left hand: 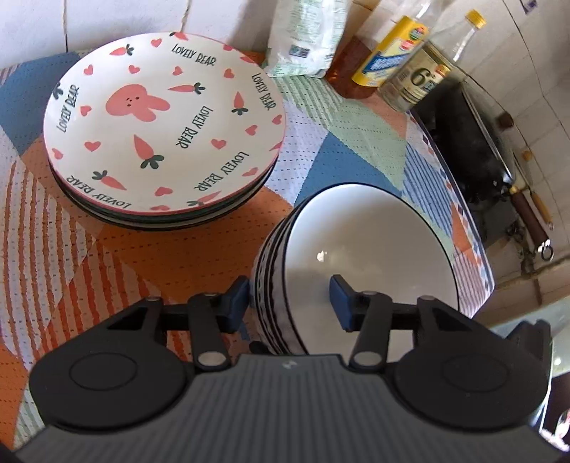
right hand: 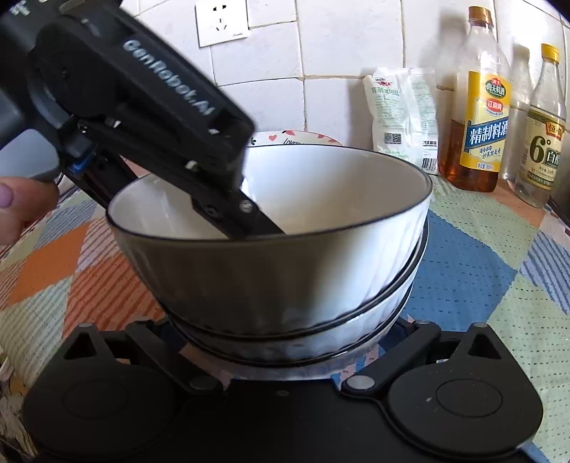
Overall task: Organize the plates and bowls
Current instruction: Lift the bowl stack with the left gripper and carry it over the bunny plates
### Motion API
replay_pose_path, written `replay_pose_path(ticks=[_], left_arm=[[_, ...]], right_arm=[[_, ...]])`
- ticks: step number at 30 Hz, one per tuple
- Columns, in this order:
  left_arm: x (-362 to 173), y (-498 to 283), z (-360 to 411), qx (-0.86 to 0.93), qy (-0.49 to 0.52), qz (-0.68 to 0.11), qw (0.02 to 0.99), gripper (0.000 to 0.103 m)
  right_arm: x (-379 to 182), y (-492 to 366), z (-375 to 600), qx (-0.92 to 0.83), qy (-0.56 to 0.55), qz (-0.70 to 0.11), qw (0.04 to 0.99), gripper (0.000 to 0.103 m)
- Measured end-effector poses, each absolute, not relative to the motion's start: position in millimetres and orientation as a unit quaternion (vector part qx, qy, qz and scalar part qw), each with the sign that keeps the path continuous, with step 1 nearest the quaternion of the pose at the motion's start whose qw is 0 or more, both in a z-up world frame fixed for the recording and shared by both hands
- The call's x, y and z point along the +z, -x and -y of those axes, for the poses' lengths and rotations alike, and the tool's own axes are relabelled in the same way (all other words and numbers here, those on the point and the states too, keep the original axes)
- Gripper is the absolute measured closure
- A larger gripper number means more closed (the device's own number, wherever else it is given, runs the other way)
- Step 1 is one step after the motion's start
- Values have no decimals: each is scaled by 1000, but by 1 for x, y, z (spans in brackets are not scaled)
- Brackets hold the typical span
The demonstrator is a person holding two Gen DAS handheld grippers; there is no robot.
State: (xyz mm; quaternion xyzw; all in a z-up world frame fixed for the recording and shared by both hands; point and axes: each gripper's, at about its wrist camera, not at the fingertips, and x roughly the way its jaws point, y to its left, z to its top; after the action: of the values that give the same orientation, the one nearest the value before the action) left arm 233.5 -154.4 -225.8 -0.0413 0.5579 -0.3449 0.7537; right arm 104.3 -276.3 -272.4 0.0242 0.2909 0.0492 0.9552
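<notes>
A stack of white, black-rimmed bowls (left hand: pixel 374 231) stands on the patterned cloth (left hand: pixel 107 267). My left gripper (left hand: pixel 288 295) straddles its near wall, with one blue pad outside and the other inside. The inner pad looks a little off the wall, so the jaws read as open. In the right wrist view the top bowl (right hand: pixel 285 267) sits slightly tilted on the lower ones, and one of the left gripper's fingers (right hand: pixel 249 213) reaches into it. My right gripper (right hand: pixel 285 338) is spread wide around the stack's base, its fingertips hidden behind the bowls. Stacked bunny plates (left hand: pixel 164 121) sit behind on the left.
Against the tiled wall stand a white bag (right hand: pixel 399 114), a yellow-labelled bottle (right hand: pixel 481 107) and a vinegar bottle (right hand: pixel 541 135). A black wok (left hand: pixel 463 135) sits past the counter's right edge. A wall socket (right hand: pixel 221 21) is above. A thumb (right hand: pixel 14 206) shows at left.
</notes>
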Motion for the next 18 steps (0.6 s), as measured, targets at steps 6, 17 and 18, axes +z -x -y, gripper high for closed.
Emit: replay_pose_path(ticks=[6, 17, 18], left_arm=[[-220, -227, 155, -356, 15, -556, 751, 56], [-186, -225, 142, -349, 17, -548, 760, 55], [-182, -227, 140, -345, 21, -547, 763, 55]], right_arm=[[-271, -99, 273, 55, -15, -293, 955, 2], [-243, -102, 269, 72, 4, -289, 955, 2], [-239, -104, 270, 77, 2, -289, 954, 2]])
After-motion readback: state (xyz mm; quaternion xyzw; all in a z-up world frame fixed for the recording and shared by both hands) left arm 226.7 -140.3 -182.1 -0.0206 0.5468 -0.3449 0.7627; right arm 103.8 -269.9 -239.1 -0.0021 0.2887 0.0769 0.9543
